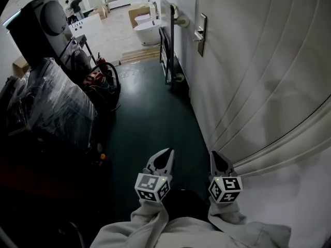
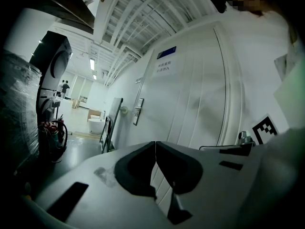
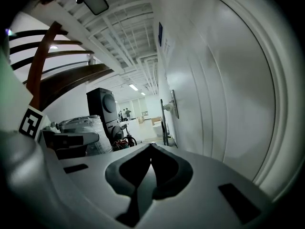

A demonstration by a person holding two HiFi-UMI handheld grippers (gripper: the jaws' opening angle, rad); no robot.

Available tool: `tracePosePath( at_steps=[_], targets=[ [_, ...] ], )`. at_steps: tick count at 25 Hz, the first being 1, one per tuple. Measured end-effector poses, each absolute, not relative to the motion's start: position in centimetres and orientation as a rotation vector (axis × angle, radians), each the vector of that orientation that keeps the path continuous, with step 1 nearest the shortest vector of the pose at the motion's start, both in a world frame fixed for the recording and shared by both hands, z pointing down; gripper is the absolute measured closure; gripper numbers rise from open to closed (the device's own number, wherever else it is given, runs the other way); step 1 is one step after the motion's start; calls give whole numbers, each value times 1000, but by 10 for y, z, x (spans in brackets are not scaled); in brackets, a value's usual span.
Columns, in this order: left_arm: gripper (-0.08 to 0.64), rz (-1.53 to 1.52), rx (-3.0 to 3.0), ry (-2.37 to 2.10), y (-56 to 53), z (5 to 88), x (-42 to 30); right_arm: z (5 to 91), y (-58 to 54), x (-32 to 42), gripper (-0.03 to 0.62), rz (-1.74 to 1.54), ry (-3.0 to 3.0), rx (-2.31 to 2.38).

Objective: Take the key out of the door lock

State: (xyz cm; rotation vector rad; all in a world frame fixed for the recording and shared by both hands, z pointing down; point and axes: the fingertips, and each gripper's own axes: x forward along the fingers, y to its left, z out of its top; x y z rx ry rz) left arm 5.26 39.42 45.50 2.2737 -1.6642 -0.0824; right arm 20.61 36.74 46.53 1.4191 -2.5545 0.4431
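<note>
Storeroom-like hall: plastic-wrapped goods (image 1: 51,105), a white bathtub (image 1: 148,32) and a tall dark appliance (image 1: 44,22) near a white door (image 1: 248,61).

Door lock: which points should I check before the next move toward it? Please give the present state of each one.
1. Left tongs empty: ok, shut on nothing.
2. Right tongs empty: ok, shut on nothing.
3. Tongs opened for a grasp: not ok.
4. Door lock in sight: ok, ahead on the white door.
5. Key seen in the lock: cannot tell, too small.
6. Tongs close to the lock: not ok, both far short of it.
</note>
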Motion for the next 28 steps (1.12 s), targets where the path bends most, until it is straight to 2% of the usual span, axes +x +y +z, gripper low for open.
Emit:
tracePosePath(
  at_steps=[14, 28],
  targets=[
    [545, -55, 2258, -1630, 386, 472, 53, 484, 366, 202, 541, 494, -2523, 1410],
    [545, -69, 2288, -1548, 281, 464, 32, 478, 274, 183, 540, 533, -2514, 1488]
  ],
)
